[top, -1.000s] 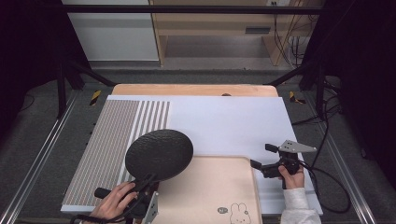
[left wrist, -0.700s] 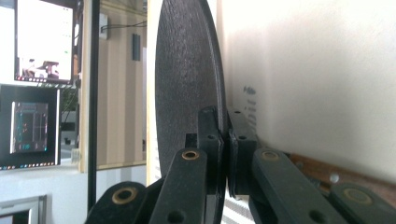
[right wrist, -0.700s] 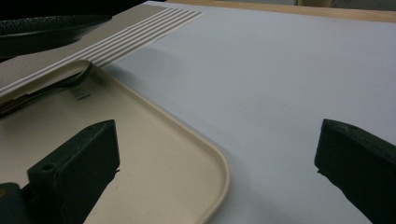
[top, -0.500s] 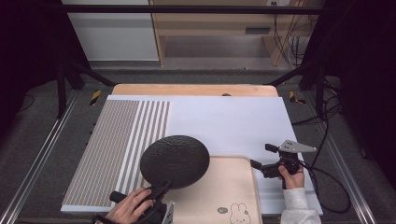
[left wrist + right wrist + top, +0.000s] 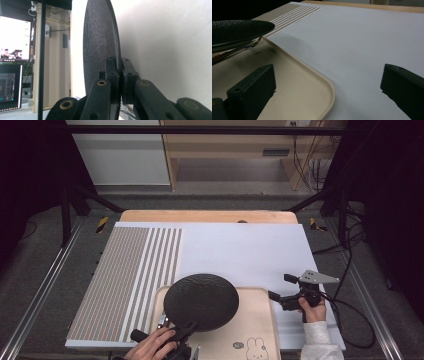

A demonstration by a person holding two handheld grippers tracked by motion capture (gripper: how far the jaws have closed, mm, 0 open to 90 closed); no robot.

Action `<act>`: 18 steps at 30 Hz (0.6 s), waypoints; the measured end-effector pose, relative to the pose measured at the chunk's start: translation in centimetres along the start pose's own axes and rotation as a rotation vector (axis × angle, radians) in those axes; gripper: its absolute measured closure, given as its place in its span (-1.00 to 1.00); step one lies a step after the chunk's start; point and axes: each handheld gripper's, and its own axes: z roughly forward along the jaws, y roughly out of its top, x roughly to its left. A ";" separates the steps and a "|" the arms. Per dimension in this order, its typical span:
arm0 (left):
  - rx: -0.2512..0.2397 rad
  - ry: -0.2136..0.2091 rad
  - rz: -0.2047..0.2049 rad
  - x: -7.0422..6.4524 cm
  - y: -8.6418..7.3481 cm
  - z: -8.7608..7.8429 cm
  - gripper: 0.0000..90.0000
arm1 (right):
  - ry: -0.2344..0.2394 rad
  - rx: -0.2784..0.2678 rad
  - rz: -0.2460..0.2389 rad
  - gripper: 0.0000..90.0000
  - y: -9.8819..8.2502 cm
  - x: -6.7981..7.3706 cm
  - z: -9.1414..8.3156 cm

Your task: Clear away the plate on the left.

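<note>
From above, a black plate [image 5: 201, 301] hangs over the left part of a beige tray [image 5: 255, 330] printed with a rabbit, which lies at the near edge of a white mat [image 5: 240, 250] with a striped band at its left; the left gripper [image 5: 186, 330] bites the plate's near rim, while the right gripper [image 5: 280, 292] waits just beside the tray's right edge, its jaws apart with nothing between them. Along the left gripper [image 5: 119, 80], the camera being rolled on its side, the plate [image 5: 100, 50] appears edge-on, a thin, rough-textured disc, and the two black jaws are clamped together on its rim. Along the right gripper [image 5: 327, 85], the jaws stand wide apart over the tray's rounded corner [image 5: 322, 85]; the plate [image 5: 237, 30] floats clear above the tray, and beneath it lies a fork [image 5: 249, 46]. The plate looks stiff and likely breakable, perhaps heavy for a one-sided hold, so the rim grip probably lets it sag or slip; its grainy surface should help friction. Setting it down flat and gently seems wise, minding the fork under it.
</note>
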 end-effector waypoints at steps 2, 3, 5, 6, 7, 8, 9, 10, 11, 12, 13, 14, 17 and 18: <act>0.004 -0.005 0.007 -0.1 0.2 0.0 0.92 | 0.001 0.000 -0.001 -0.99 0.0 0.0 0.0; 0.000 -0.009 0.005 -0.2 0.2 0.1 0.92 | 0.000 0.000 -0.001 -0.99 0.0 0.0 0.0; -0.002 -0.015 0.003 -0.4 0.4 0.3 0.92 | 0.000 0.000 0.000 -0.99 0.0 0.0 0.0; -0.006 -0.018 0.004 -0.5 0.4 0.4 0.92 | 0.001 0.000 -0.001 -0.99 0.0 0.0 0.0; -0.004 -0.022 0.004 -0.6 0.6 0.4 0.92 | 0.000 0.000 -0.001 -0.99 0.0 0.0 0.0; -0.009 -0.025 0.003 -0.7 0.7 0.5 0.92 | 0.000 0.000 0.000 -0.99 0.0 0.0 0.0; -0.007 -0.031 0.005 -0.7 0.8 0.6 0.92 | 0.000 0.000 0.000 -0.99 0.0 0.0 0.0; -0.009 -0.034 0.003 -0.8 0.9 0.7 0.92 | -0.001 0.000 0.000 -0.99 0.0 0.0 0.0; -0.009 -0.039 0.007 -0.9 1.0 0.7 0.92 | -0.001 0.000 -0.001 -0.99 0.0 0.0 0.0; -0.010 -0.040 0.009 -1.0 1.1 0.8 0.92 | -0.001 0.001 0.000 -0.99 0.0 0.0 0.0; -0.013 -0.045 0.007 -1.1 1.1 0.9 0.92 | -0.001 0.000 -0.001 -0.99 0.0 0.0 0.0; -0.015 -0.049 0.005 -1.2 1.2 0.9 0.92 | -0.001 0.001 -0.001 -0.99 0.0 0.0 0.0; -0.013 -0.063 0.010 -1.5 1.3 1.1 0.92 | -0.001 0.002 0.001 -0.99 0.0 0.0 0.0; -0.012 -0.067 0.005 -1.5 1.3 1.1 0.92 | -0.001 0.002 0.001 -0.99 0.0 0.0 0.0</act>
